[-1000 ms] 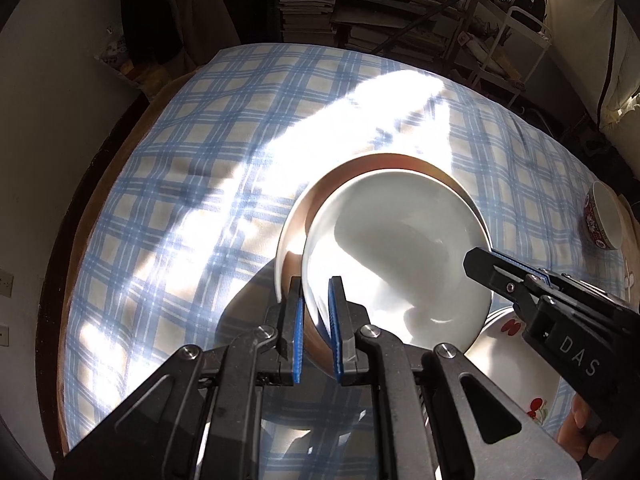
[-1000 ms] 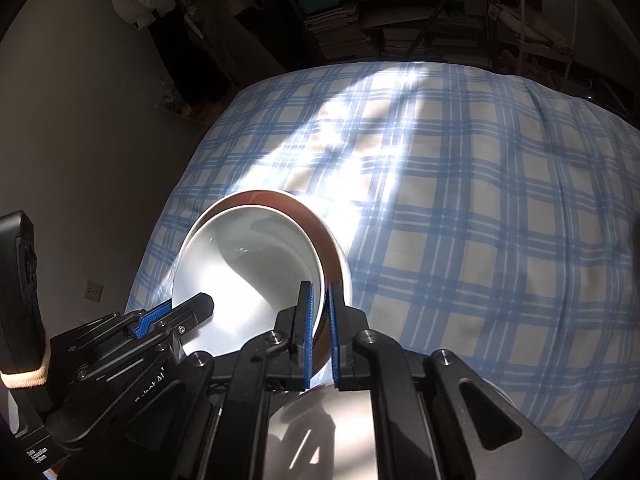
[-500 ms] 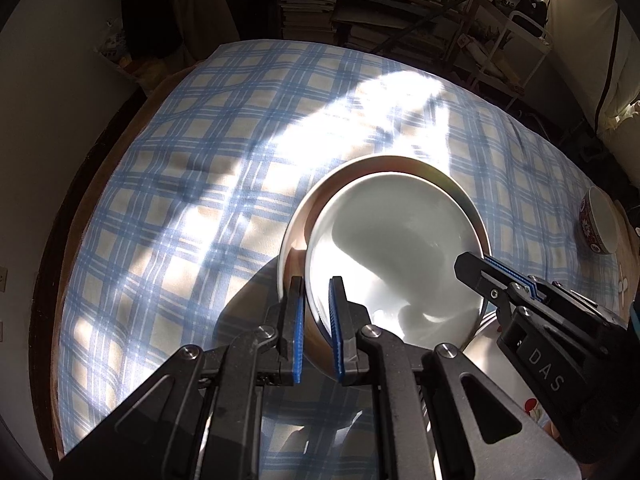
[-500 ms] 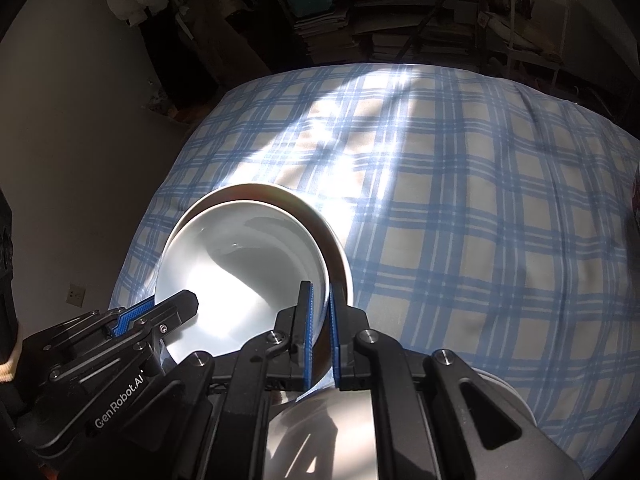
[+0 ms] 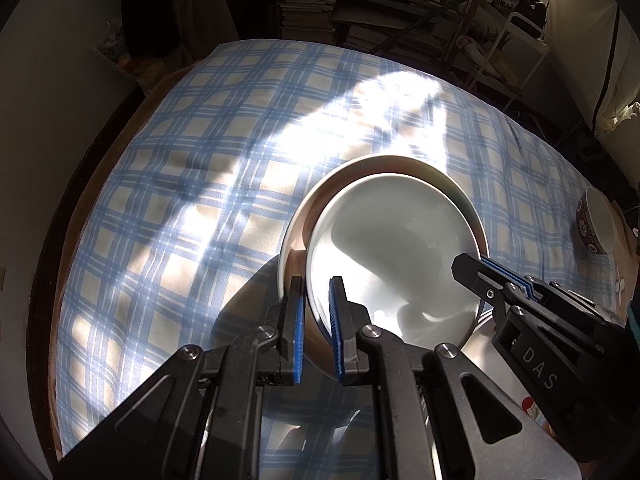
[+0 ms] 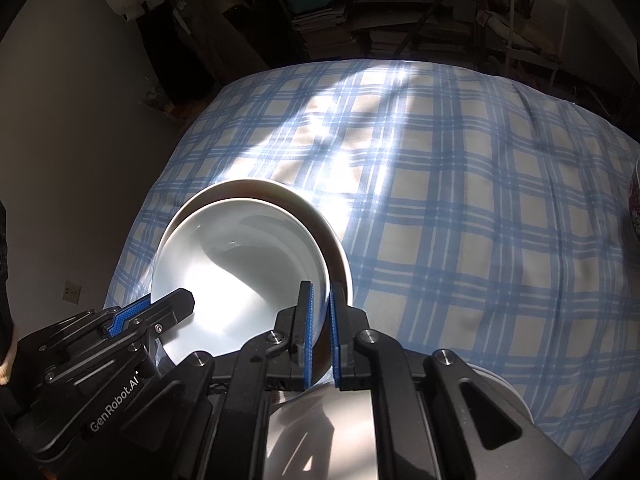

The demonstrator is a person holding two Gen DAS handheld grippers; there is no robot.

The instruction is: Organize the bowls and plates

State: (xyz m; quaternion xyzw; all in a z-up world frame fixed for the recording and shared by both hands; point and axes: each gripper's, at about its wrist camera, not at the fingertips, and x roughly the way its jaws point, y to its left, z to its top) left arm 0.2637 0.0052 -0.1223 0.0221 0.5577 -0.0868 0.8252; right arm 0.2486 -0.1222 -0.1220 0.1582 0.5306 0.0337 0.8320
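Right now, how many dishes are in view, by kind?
Deep plates: 2, a white deep plate nested in a brown-lined deep plate
Flat plates: 1, a white flat plate
Small bowls: 1, a patterned bowl
Total: 4

"DAS" on right hand-held gripper (image 5: 486, 276), "GenRobot.AI" on left hand-held gripper (image 6: 160, 308)

Home – checked tablecloth (image 5: 192, 184); cluttered bookshelves (image 5: 320, 0).
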